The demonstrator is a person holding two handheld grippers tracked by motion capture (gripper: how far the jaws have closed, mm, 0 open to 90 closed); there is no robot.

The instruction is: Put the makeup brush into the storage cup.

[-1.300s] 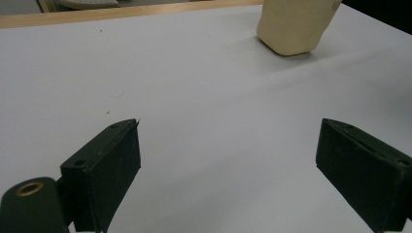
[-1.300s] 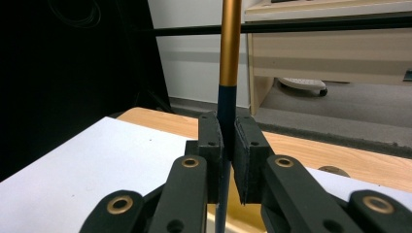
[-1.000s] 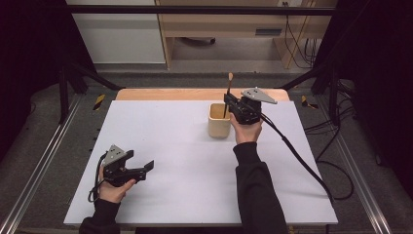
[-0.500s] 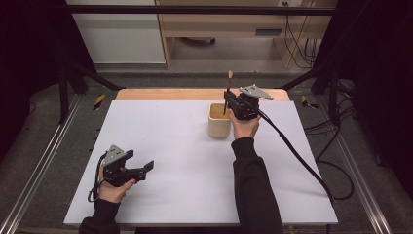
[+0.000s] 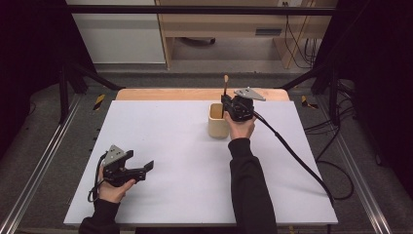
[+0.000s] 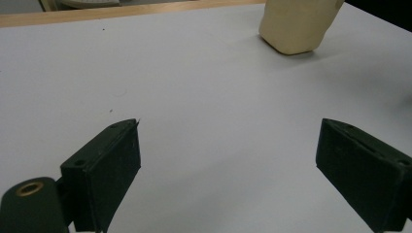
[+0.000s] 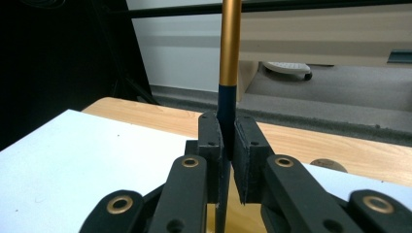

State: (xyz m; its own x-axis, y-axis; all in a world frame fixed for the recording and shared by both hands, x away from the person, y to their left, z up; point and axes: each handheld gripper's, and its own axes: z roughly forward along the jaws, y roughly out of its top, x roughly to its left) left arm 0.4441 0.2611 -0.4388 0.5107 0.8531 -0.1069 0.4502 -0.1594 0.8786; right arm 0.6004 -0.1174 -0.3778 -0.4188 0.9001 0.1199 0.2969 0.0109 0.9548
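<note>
Right gripper (image 5: pixel 225 103): jaws clamped on upright brush (image 7: pixel 228 58), directly above cup (image 5: pixel 217 120).
Cup: near tabletop (image 5: pixel 185 195) far edge.
Left gripper (image 6: pixel 228 170): jaws wide apart, empty, well apart from cup, bare white surface between.

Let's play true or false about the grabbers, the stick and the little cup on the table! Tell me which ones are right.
1. The right gripper is shut on the stick. True.
2. The stick is lying flat on the table. False: it stands upright, held over the cup.
3. The left gripper has its jaws wide apart with nothing between them. True.
4. The left gripper is touching the cup. False: it is far from it, near the front left of the table.
5. The stick is gold at the top and dark lower down. True.
</note>
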